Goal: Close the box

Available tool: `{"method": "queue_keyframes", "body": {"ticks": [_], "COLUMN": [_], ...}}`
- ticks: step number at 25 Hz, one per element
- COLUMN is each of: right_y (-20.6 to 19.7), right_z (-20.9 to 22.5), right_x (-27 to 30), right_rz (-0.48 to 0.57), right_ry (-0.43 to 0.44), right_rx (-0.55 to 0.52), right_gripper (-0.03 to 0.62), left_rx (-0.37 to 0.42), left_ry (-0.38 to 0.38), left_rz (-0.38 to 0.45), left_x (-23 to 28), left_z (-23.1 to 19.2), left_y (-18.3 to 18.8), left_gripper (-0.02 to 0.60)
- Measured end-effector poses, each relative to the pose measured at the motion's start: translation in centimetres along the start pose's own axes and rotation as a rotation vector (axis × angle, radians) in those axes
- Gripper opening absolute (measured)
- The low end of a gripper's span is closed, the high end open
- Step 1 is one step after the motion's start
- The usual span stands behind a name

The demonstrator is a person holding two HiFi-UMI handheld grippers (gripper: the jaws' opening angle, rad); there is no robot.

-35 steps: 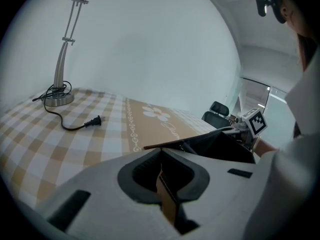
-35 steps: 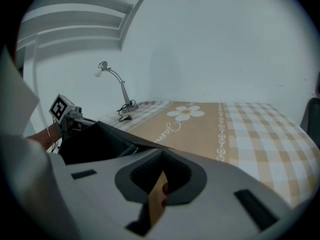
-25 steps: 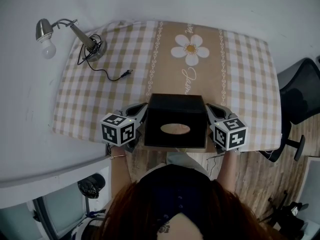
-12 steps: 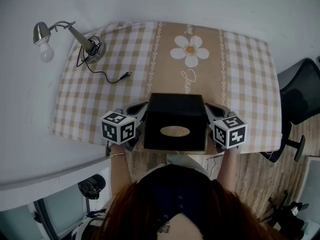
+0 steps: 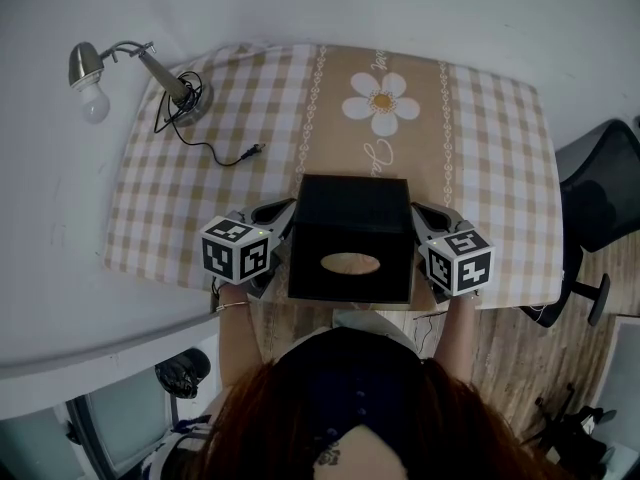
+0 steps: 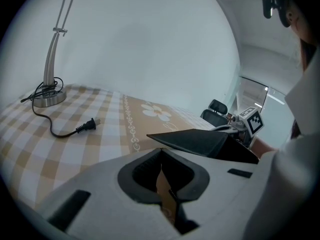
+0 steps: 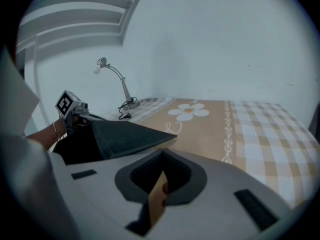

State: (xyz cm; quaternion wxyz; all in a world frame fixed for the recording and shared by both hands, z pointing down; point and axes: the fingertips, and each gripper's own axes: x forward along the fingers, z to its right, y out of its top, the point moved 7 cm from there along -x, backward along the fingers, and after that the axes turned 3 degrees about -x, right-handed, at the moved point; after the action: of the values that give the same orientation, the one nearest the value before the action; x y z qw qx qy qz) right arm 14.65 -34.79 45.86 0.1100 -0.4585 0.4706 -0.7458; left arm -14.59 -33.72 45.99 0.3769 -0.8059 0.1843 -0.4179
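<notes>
At your far left, near the back corner of the beige-and-white checked tablecloth (image 5: 490, 148), stands the silver desk lamp (image 5: 165, 75). In the head view its bare bulb shows out past the cloth's left edge. A black power cord with a plug (image 5: 250, 150) trails from the lamp's base across the checks. The plug lies loose on the cloth, well apart from the box.

Next comes your left gripper (image 6: 162, 166), set close against the left side of the black cardboard box with an oval opening in its top (image 5: 350, 223). Its jaws are closed, pinching a thin tan cardboard flap (image 6: 167, 200) that stands edge-on between them.

The box sits at the near edge of the table, right in front of you, between your two grippers. It lies on the tan centre strip of the cloth, nearer to you than the white daisy print (image 5: 380, 100). From your head view the oval lies toward your side of the top. In both gripper views a black panel of the box slopes, with one corner jutting out over the cloth. Whether the base rests on the cloth cannot be made out.

Your right gripper (image 7: 162, 164) is close against the box's right side. Its jaws are likewise closed, clamping a second tan flap (image 7: 157, 199) edge-on.

At the far right a black office chair (image 5: 600, 203) stands beside the table on the wooden floor (image 5: 510, 368).
</notes>
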Motion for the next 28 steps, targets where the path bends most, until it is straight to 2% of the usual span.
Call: {"method": "queue_keyframes", "body": {"ticks": [8, 14, 28], "right_y": [0.9, 1.7, 2.9], "right_z": [0.5, 0.6, 0.0], "right_x": [0.1, -0.2, -1.5], "right_rz": [0.021, 0.039, 0.072], "right_ry": [-0.025, -0.041, -0.093], "right_rx": [-0.014, -0.036, -0.069], "right_gripper": [0.017, 0.017, 0.017], "left_rx": [0.014, 0.058, 0.097], "left_ry": [0.004, 0.033, 0.080], "left_rz": [0.031, 0.051, 0.135], "left_x": [0.1, -0.4, -2.2], "left_z": [-0.2, 0.2, 1.6], "left_y": [1.4, 2.6, 4.0], "left_gripper": [0.028, 0.028, 0.028]}}
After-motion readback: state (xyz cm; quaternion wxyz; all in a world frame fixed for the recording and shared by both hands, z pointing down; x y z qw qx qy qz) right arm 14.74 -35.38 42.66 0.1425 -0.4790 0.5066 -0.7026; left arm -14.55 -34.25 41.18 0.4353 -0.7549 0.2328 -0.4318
